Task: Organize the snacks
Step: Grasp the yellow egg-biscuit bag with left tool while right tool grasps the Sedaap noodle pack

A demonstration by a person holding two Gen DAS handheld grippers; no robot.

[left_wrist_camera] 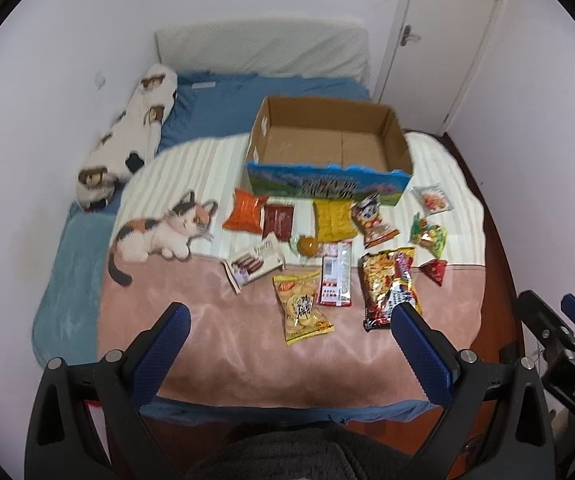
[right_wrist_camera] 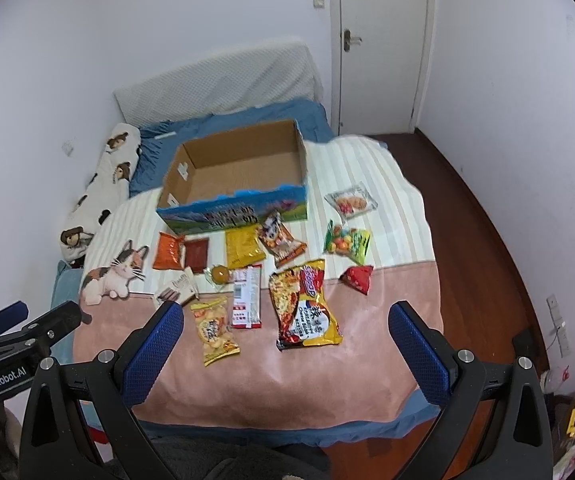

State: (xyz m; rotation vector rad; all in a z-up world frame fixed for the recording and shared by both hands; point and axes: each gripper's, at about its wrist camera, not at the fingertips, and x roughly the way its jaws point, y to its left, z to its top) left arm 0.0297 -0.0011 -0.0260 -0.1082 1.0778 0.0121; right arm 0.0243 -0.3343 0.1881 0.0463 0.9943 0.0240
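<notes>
An empty cardboard box [left_wrist_camera: 327, 148] [right_wrist_camera: 239, 172] with a blue printed front stands on the bed. Several snack packets lie in front of it: an orange bag [left_wrist_camera: 243, 211], a yellow bag [left_wrist_camera: 332, 220], a noodle packet [left_wrist_camera: 391, 284] [right_wrist_camera: 305, 308], a yellow cracker bag [left_wrist_camera: 301, 308] [right_wrist_camera: 213, 330], a red-white packet [right_wrist_camera: 247, 296], a red triangular packet [right_wrist_camera: 357, 278] and a green candy bag [right_wrist_camera: 347, 244]. My left gripper [left_wrist_camera: 291, 312] hangs open above the blanket's near edge. My right gripper [right_wrist_camera: 287, 310] is open too, with nothing between its fingers.
The bed carries a pink-and-striped blanket with a cat print [left_wrist_camera: 163, 228], a long dog-print pillow [left_wrist_camera: 127, 136] by the left wall and a white headboard cushion [left_wrist_camera: 259, 48]. Dark wooden floor [right_wrist_camera: 487, 240] runs along the right side. A white door [right_wrist_camera: 383, 40] is behind.
</notes>
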